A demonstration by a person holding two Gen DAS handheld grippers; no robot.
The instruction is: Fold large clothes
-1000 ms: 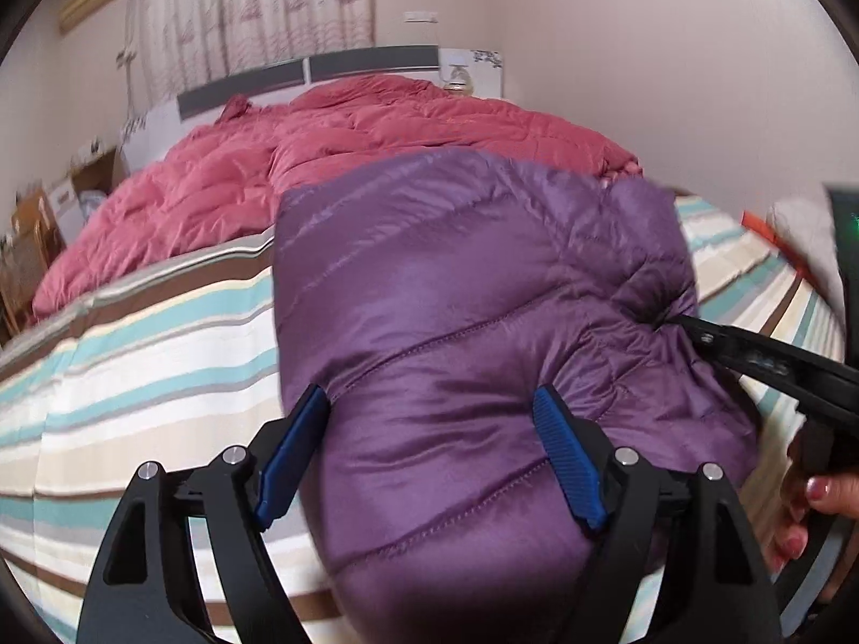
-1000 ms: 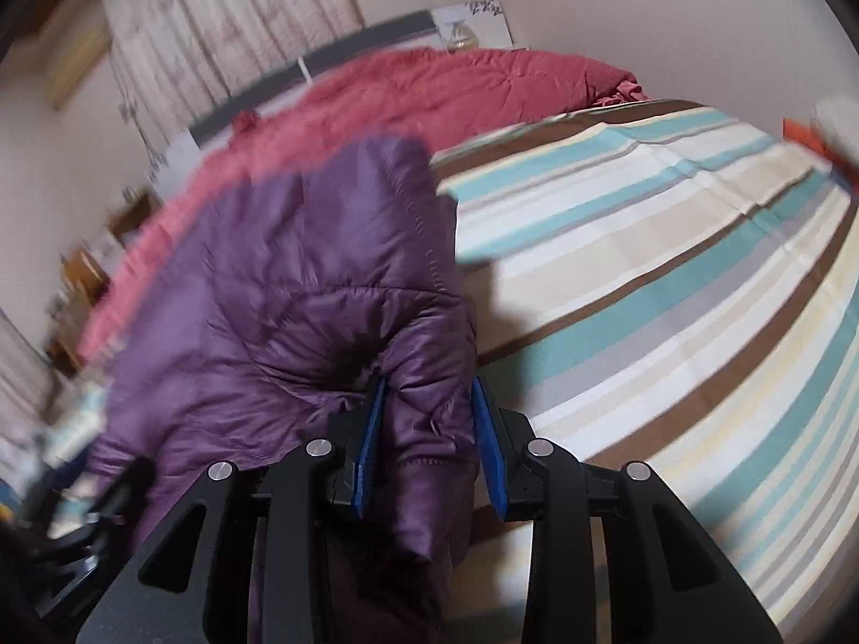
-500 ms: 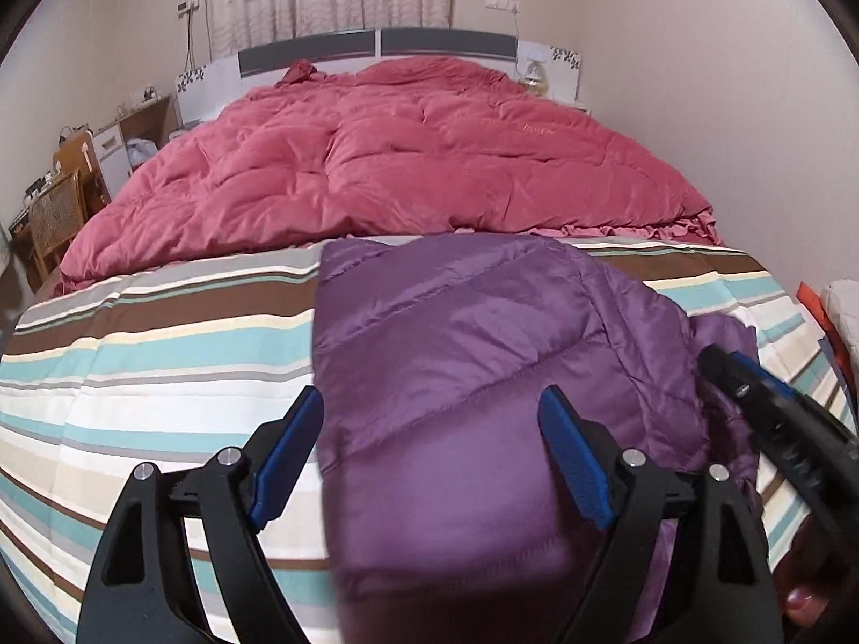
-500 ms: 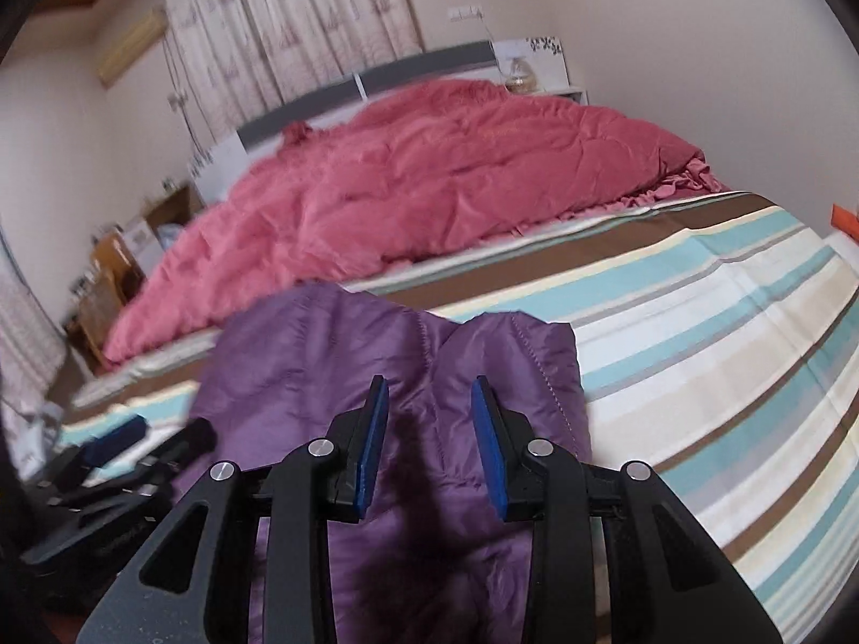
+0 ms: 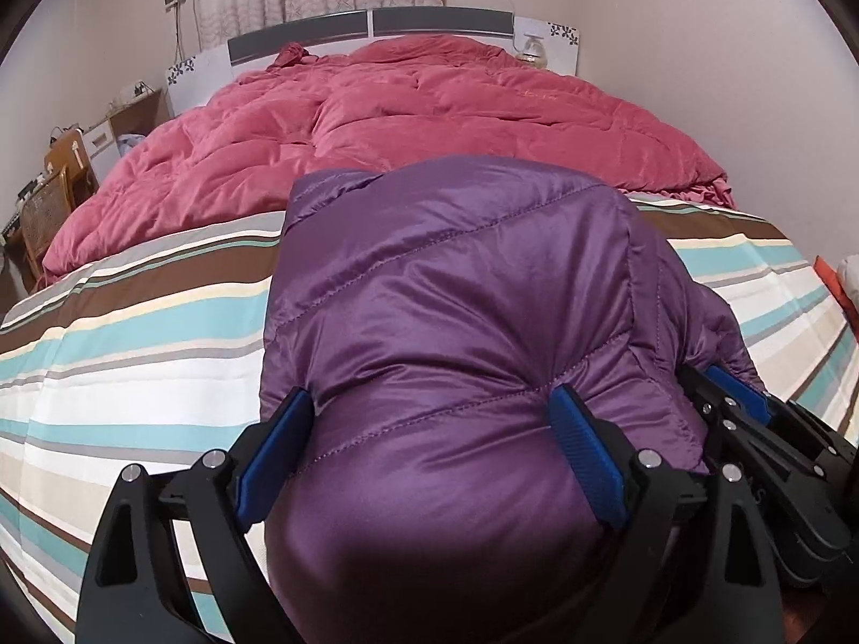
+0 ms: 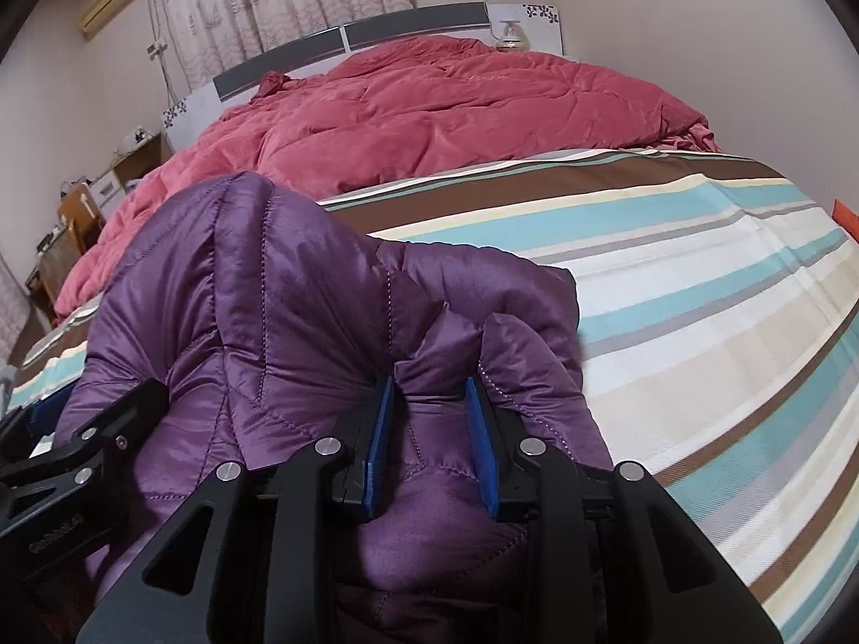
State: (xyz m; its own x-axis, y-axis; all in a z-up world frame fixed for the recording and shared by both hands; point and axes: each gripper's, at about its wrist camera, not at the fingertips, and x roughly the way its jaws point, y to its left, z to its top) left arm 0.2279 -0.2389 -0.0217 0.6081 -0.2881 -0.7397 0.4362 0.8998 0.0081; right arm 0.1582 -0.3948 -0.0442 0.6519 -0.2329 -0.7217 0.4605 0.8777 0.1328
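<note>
A purple quilted down jacket (image 5: 456, 290) lies bunched on the striped bed sheet (image 5: 134, 333). My left gripper (image 5: 429, 429) is wide apart, with a thick fold of the jacket bulging between its blue pads. My right gripper (image 6: 429, 418) is narrowly closed on a fold of the same jacket (image 6: 257, 290) near its right edge. The right gripper also shows in the left wrist view (image 5: 751, 429) at the jacket's right side. The left gripper shows at the left edge of the right wrist view (image 6: 80, 445).
A crumpled red duvet (image 5: 429, 112) covers the far half of the bed up to the grey-and-white headboard (image 5: 376, 27). Wooden furniture and boxes (image 5: 64, 177) stand at the left wall. The striped sheet (image 6: 698, 295) stretches to the right of the jacket.
Both grippers have come down and forward with the jacket, which now rests bunched on the sheet. The left gripper's pads now press into the jacket fold.
</note>
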